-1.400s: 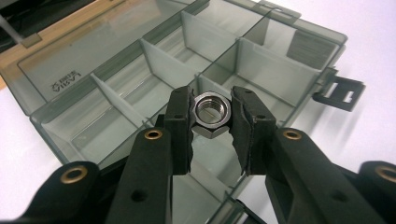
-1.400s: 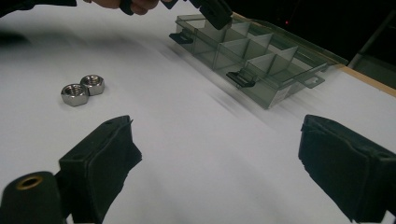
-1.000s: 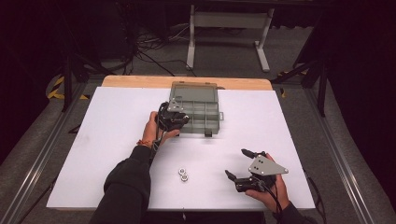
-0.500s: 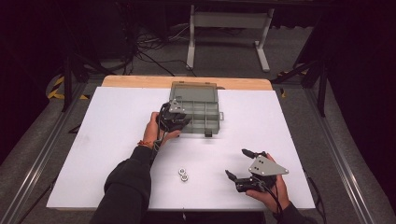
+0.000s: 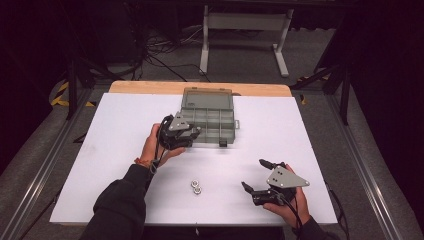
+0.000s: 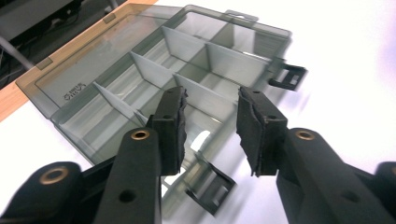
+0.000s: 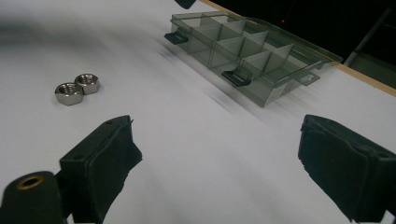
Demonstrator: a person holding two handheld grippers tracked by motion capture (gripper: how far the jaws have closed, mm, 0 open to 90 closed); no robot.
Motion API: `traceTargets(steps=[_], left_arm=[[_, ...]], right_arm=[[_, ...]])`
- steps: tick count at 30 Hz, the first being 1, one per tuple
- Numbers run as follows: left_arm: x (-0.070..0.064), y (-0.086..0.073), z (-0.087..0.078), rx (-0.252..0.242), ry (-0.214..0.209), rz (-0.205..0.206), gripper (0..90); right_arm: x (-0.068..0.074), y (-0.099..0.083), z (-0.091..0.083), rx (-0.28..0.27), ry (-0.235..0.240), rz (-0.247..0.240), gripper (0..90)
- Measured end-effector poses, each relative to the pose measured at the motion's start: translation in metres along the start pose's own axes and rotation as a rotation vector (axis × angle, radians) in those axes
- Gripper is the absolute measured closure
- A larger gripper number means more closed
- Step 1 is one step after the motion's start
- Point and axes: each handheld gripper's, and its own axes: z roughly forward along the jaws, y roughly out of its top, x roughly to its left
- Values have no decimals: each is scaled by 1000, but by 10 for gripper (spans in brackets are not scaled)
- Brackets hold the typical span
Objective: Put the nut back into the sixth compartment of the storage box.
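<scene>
The person's left forearm, in a dark sleeve, reaches forward over the white matte tabletop (image 5: 120,130), the hand wrapped around the left gripper (image 6: 208,128) and tilted toward the box ahead. Its jaws stand slightly apart with nothing between them, their black foam pads ragged at the edges. Directly past its tips lies the smoky grey translucent plastic compartment box (image 6: 154,79), lid open flat behind it, thin dividers splitting it into rectangular cells, and two dark latch tabs jutting from the near wall. One latch sits just below the jaws.

The right hand rests near the table's near edge, holding the right gripper (image 7: 215,158) low and level, jaws spread wide and holding nothing. Ahead and to its left lie two small shiny steel hex nuts (image 7: 77,87), touching each other, well apart from the box, with bare table between
</scene>
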Motion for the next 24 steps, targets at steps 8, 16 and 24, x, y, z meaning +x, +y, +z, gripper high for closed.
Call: traceTargets(steps=[8,16,24], left_arm=[[-19,-17,-24,-36,-19,31,556],[-38,-40,-42,-57,-43,50,413],[-51,-62,-45,-2,-68,45,125]], right_arm=[[0,-1,2,9,-1,7,112],[0,-2,4,16,4,2,113],[1,-3,6,26,7,3,113]])
